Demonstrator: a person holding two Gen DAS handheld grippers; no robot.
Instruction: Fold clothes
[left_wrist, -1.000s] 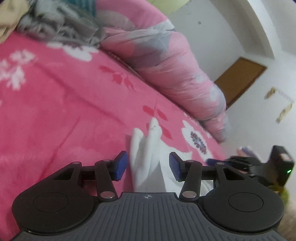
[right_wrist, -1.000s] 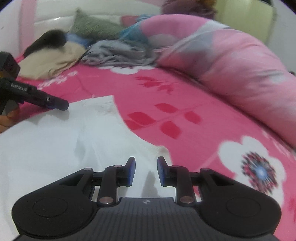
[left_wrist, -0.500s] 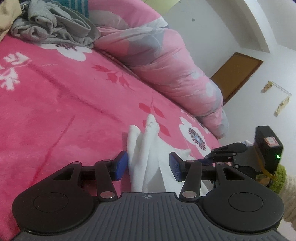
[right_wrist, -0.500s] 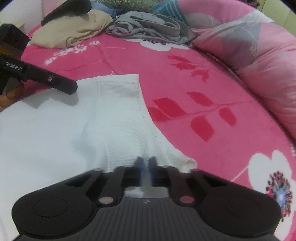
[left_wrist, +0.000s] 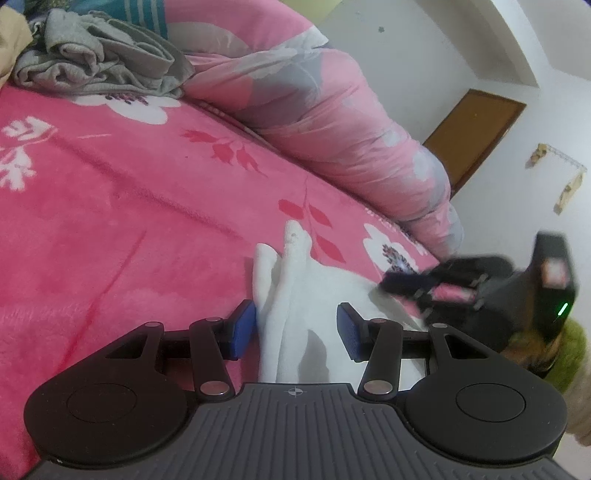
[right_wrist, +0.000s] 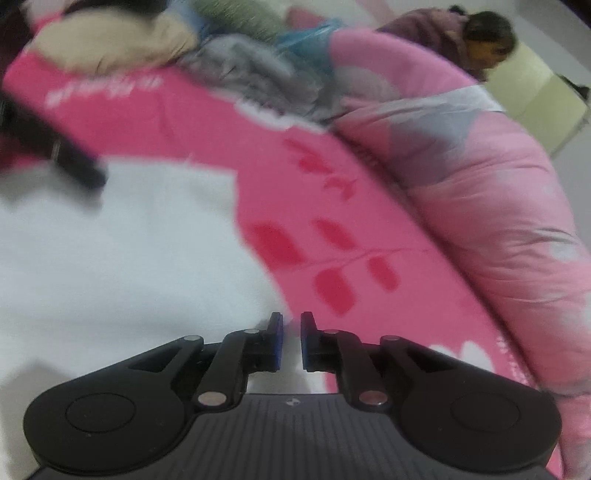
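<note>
Garment: white top (left_wrist: 314, 295) lies flat on pink floral blanket (left_wrist: 110, 229), near front edge.
L gripper (left_wrist: 293, 328): jaws spread, straddling bunched edge of cloth; pads not pressing it.
R gripper (right_wrist: 291, 341): jaws opening, narrow gap, white hem between pads; contact unclear, view blurred.
Bkgd: grey clothes pile (left_wrist: 96, 62), rolled pink quilt (left_wrist: 332, 122) well behind.

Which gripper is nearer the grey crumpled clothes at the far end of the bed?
Neither clearly. The left gripper and right gripper both sit at the white garment, with open pink bedspread between them and the grey crumpled clothes.
</note>
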